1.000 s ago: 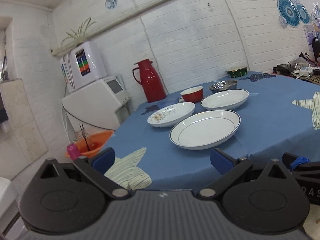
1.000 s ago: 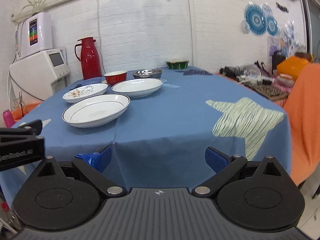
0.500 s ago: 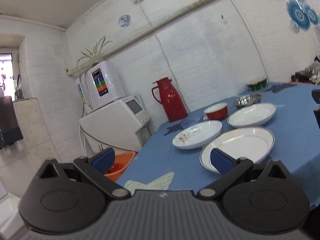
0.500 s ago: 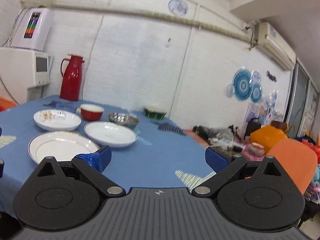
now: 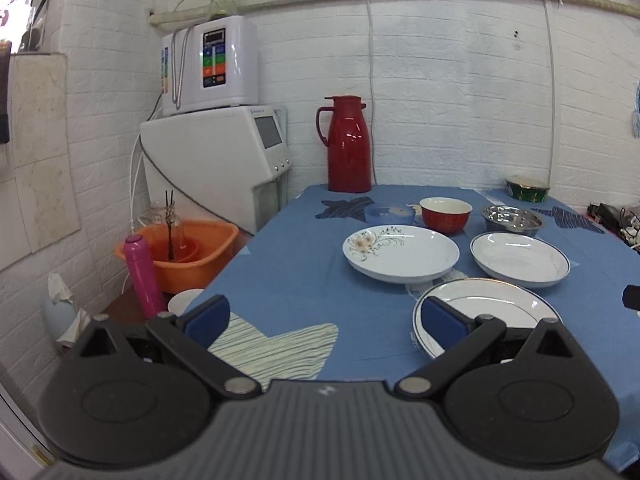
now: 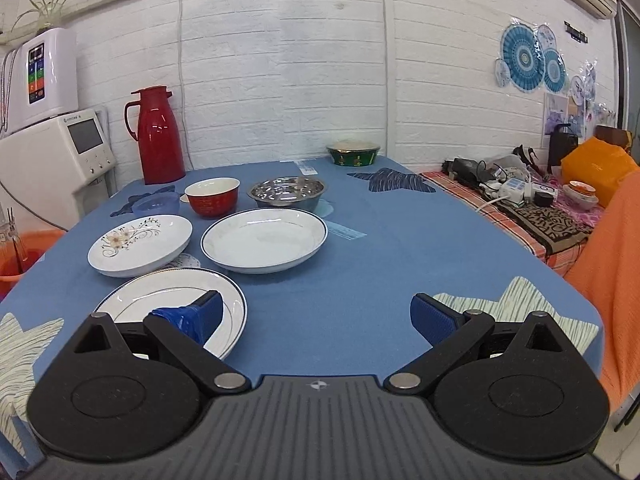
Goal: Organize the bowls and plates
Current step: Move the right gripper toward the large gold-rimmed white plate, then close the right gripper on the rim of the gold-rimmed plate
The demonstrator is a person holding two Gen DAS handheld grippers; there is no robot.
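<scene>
**Start with the nearest plate, take it by the rim**

Both the left gripper (image 5: pixel 324 322) and the right gripper (image 6: pixel 316 314) hover at the near edge of the blue-clothed bench (image 6: pixel 400 240), jaws spread wide and holding nothing. Closest lies the white gold-rimmed plate (image 6: pixel 160 296), between the two. Judging from this, approach low and level, slide one jaw under its raised rim, then pinch firmly; glazed ware slips. Just beyond sit the white flower-patterned plate (image 6: pixel 140 244) and the white blue-rimmed plate (image 6: pixel 264 242). Farther back stand the red bowl (image 6: pixel 212 198) and the steel bowl (image 6: pixel 286 192); farthest, the green bowl (image 6: pixel 353 154).
</scene>
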